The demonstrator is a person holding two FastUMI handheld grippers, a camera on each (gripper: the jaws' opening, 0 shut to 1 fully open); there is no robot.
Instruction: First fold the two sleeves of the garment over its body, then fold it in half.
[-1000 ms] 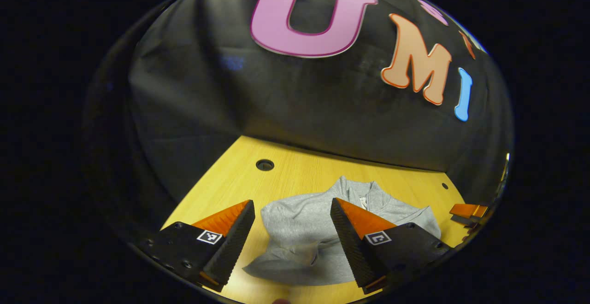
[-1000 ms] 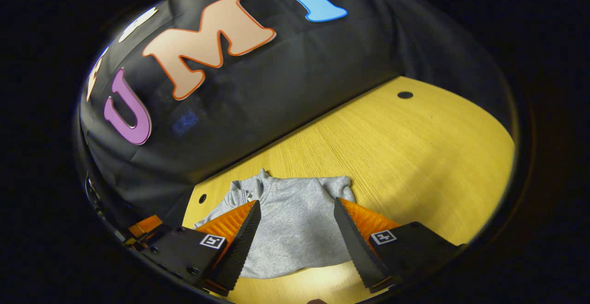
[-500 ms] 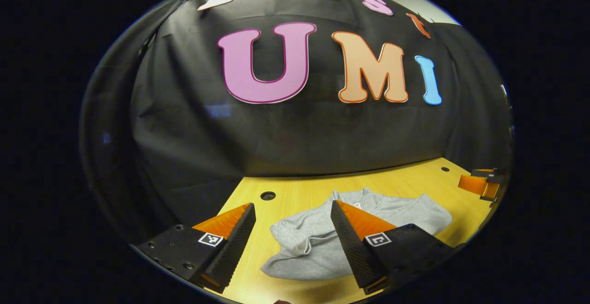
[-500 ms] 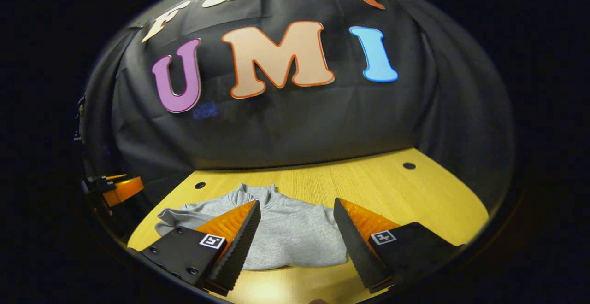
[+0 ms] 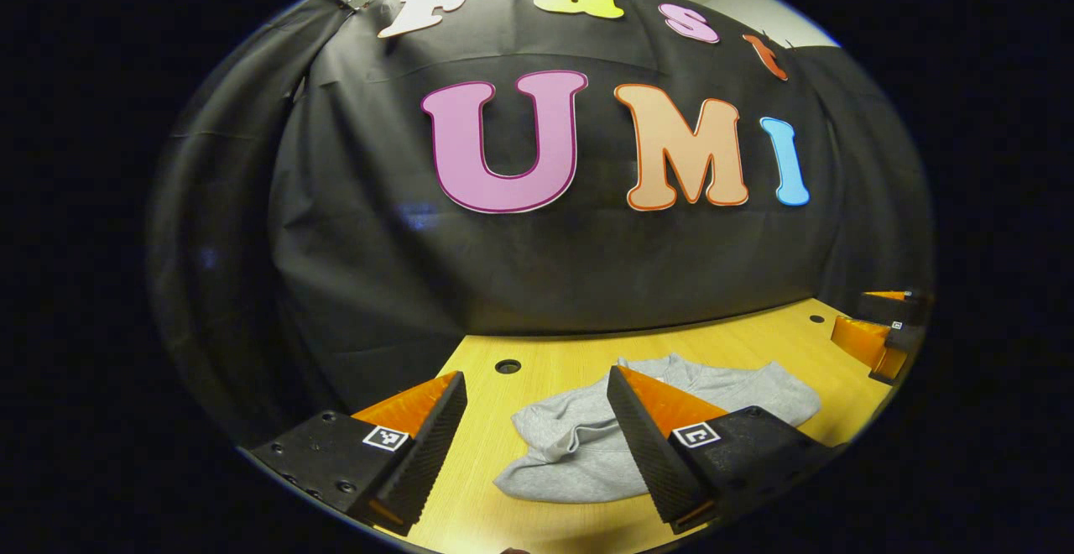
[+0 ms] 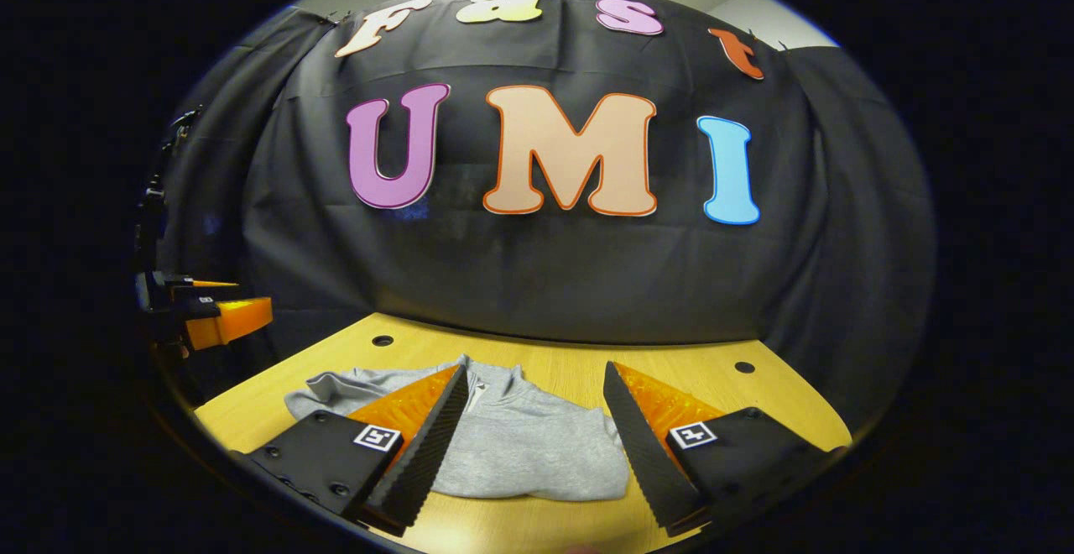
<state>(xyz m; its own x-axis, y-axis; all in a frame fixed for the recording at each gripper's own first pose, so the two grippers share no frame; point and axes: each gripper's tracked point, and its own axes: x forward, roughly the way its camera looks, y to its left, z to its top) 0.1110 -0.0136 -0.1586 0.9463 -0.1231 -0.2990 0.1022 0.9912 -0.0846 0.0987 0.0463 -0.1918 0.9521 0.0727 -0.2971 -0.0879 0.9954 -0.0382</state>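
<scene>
While grey garment (image 5: 587, 445) lay folded on wooden surface (image 5: 478, 487) near black cloth wall (image 5: 403, 285), left tongs (image 5: 537, 428) hung above it, spread wide, gripping nothing. Right tongs (image 6: 533, 420) likewise spread, empty, over garment (image 6: 520, 453). Collar pointed toward wall. Sleeves seemingly tucked over body, hard to confirm. Round holes (image 6: 383, 341) in surface near wall.
</scene>
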